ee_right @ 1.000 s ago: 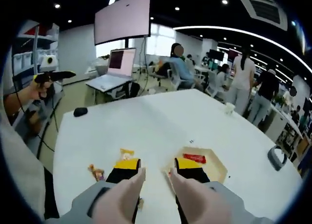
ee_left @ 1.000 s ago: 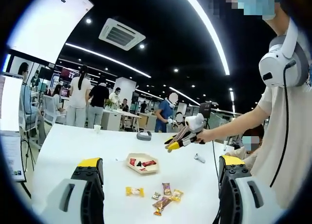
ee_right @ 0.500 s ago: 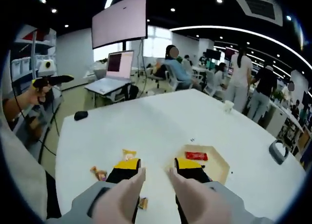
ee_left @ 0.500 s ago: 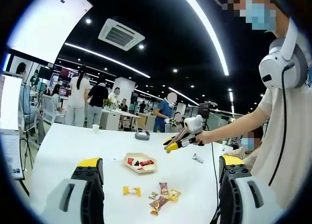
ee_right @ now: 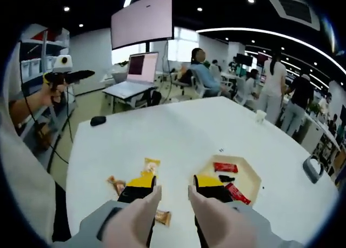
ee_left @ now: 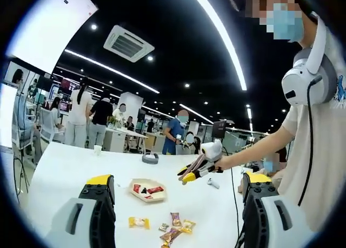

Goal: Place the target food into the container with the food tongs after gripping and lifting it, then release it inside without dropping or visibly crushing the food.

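Note:
A beige hexagonal tray [ee_right: 250, 174] holds red packets [ee_right: 224, 167] and a dark one. It lies just right of my right gripper [ee_right: 174, 182], which hovers open over the white table with nothing between its yellow-tipped jaws. A yellow wrapped candy [ee_right: 151, 164] lies beyond its left jaw, with smaller candies [ee_right: 115, 183] nearer. In the left gripper view, the tray [ee_left: 138, 182] and several loose candies [ee_left: 175, 226] lie between my open left gripper's [ee_left: 178, 179] wide jaws. A person's hand holds the right gripper [ee_left: 187, 176] above the table. The left gripper [ee_right: 65, 75] is held up at far left.
A laptop [ee_right: 135, 78] and a black mouse [ee_right: 98, 120] are at the table's far left end. A paper cup [ee_right: 261, 116] and a grey object [ee_right: 312, 169] sit towards the right edge. Several people stand and sit at desks behind. A large screen hangs above.
Both views have shifted with the hands. In the right gripper view more of the tray's contents and the loose candies now show. In the left gripper view the table sits lower in the picture.

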Demonstrator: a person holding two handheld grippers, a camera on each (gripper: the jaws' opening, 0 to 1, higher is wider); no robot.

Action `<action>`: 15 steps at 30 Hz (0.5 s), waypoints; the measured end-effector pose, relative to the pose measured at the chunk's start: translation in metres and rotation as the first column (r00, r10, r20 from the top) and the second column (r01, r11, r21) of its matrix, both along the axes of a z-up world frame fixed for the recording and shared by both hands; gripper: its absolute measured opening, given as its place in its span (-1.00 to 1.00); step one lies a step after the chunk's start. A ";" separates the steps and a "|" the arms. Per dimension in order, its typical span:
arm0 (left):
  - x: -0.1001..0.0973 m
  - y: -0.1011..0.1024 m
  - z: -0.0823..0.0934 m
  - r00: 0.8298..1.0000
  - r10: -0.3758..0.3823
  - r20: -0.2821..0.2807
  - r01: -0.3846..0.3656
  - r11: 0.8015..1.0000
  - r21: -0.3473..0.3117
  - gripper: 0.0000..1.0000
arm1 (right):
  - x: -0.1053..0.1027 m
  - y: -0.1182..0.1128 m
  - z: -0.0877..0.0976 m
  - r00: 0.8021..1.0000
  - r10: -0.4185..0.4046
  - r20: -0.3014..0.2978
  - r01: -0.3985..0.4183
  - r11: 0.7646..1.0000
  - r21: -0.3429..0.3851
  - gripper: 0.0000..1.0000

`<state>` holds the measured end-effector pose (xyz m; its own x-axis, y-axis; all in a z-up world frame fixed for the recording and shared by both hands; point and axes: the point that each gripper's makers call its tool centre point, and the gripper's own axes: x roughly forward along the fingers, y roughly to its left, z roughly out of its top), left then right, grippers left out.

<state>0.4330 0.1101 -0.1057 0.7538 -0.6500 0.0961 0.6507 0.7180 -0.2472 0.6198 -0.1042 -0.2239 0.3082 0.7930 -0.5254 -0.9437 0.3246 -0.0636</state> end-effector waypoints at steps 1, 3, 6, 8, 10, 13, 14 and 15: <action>-0.002 0.000 0.001 1.000 -0.004 0.011 0.004 1.000 0.003 0.99 | -0.001 0.001 0.000 1.000 0.001 -0.004 -0.001 1.000 0.005 -0.47; -0.007 -0.002 0.004 0.999 -0.022 0.028 0.022 1.000 -0.006 0.99 | -0.007 0.003 -0.002 1.000 0.011 -0.024 -0.010 1.000 0.016 -0.48; -0.008 -0.003 0.005 1.000 -0.007 0.028 0.007 1.000 0.002 0.99 | -0.015 0.005 -0.007 0.999 0.031 -0.020 -0.031 0.999 0.013 -0.48; -0.008 -0.002 0.002 1.000 -0.003 0.018 0.002 1.000 0.015 0.99 | -0.018 0.005 -0.010 0.999 0.039 -0.030 -0.039 0.999 0.011 -0.48; -0.009 -0.003 -0.002 1.000 -0.004 0.005 0.004 1.000 0.023 0.99 | -0.022 0.005 -0.014 0.998 0.046 -0.037 -0.045 0.999 0.011 -0.47; -0.009 -0.005 -0.005 1.000 -0.014 -0.007 0.014 1.000 0.022 0.99 | -0.030 0.004 -0.016 0.997 0.068 -0.033 -0.068 0.998 0.009 -0.46; -0.009 -0.005 -0.006 1.000 -0.017 -0.011 0.017 1.000 0.023 0.99 | -0.035 0.004 -0.018 0.996 0.081 -0.032 -0.081 0.997 0.008 -0.47; -0.009 -0.005 -0.006 1.000 -0.020 -0.012 0.021 0.999 0.024 0.99 | -0.037 0.004 -0.019 0.995 0.086 -0.042 -0.085 0.996 0.011 -0.47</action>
